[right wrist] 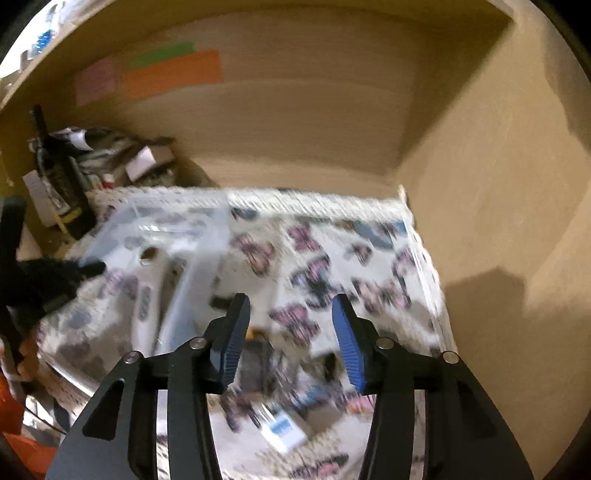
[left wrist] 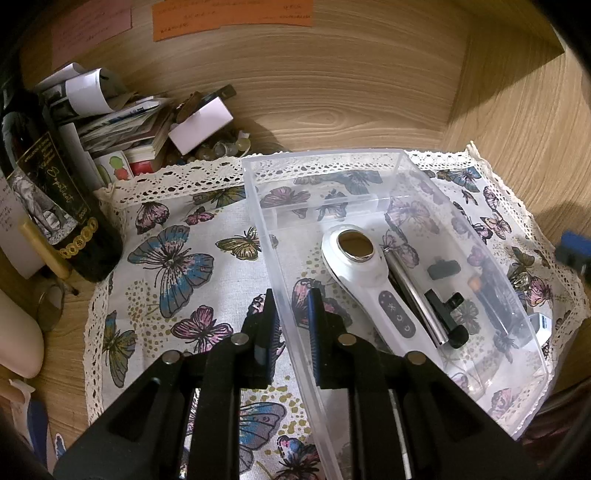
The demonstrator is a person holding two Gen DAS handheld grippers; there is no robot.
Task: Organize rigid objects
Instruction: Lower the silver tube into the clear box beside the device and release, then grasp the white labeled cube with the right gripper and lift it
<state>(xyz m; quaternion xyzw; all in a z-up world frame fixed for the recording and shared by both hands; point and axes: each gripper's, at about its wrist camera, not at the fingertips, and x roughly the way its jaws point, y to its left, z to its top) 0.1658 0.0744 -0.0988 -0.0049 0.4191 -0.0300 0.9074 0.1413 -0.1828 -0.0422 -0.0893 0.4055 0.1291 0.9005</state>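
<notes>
Wood-panelled walls are enclosing a butterfly-print cloth (left wrist: 177, 258) where the left claw (left wrist: 293, 325) is pinching the clear plastic organizer box (left wrist: 369, 166)'s nine-o'clock wall, steadying it, while the right claw (right wrist: 290, 339) is hovering wide over blurred small items (right wrist: 284, 428) at six o'clock.

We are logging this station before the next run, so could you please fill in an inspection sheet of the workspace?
Surface: butterfly cloth with a lace edge, on a wooden desk.
Job's things: clear plastic box holding a white handheld device, a metal rod and small black parts.
Clutter: wine bottle and a paper pile at back left; blurred small items near the right gripper.
Grippers: left gripper straddles the box's left wall; right gripper open, empty.
Cables: nothing seen.
Surroundings: wooden alcove walls, orange note.
</notes>
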